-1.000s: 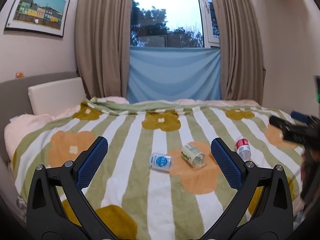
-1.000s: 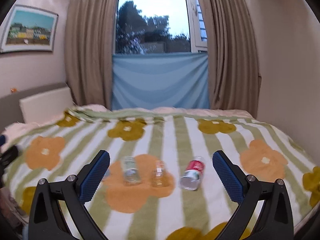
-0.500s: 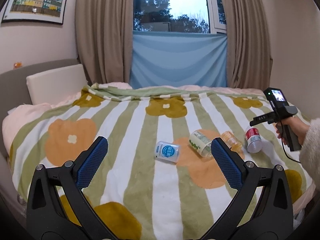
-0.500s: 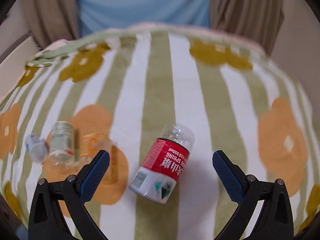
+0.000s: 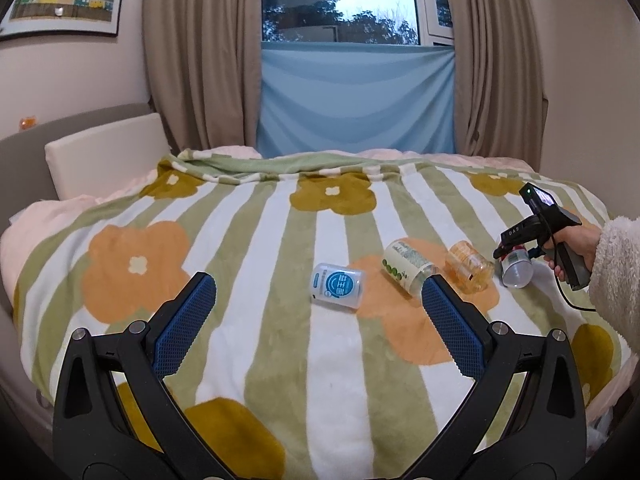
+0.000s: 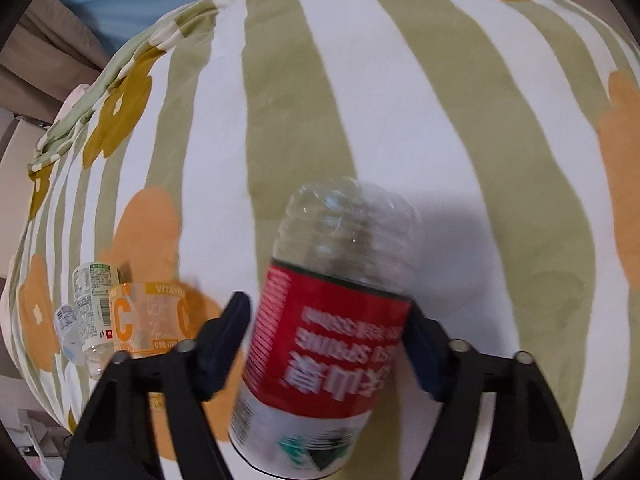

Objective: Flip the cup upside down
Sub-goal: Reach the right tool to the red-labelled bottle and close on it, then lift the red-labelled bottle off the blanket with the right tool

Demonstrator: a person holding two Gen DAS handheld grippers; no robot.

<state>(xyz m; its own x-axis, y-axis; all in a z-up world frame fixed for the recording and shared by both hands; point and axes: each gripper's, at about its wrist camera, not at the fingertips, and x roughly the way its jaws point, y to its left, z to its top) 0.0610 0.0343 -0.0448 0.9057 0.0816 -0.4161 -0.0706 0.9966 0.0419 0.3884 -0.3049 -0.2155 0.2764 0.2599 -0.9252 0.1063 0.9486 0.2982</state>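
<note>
Left wrist view: the left gripper (image 5: 316, 316) hangs above the striped, flowered blanket (image 5: 256, 240) with its blue-padded fingers wide apart and nothing between them. Beyond it four cut-bottle cups lie on their sides in a row across the blanket: a blue-label cup (image 5: 338, 288), then a green-label cup (image 5: 406, 266), an orange cup (image 5: 468, 268) just beside it, and at the far right the red-label cup (image 5: 516, 266). There a hand (image 5: 576, 242) in a fluffy sleeve (image 5: 614, 264) holds the right gripper (image 6: 326, 346) down at that cup. In the right wrist view the red-label cup fills the space between the two fingers, lying tilted with its clear ribbed base pointing away; the right finger seems to touch the label, the left finger sits just beside it, and motion blur leaves it unclear whether the grip has closed.
</note>
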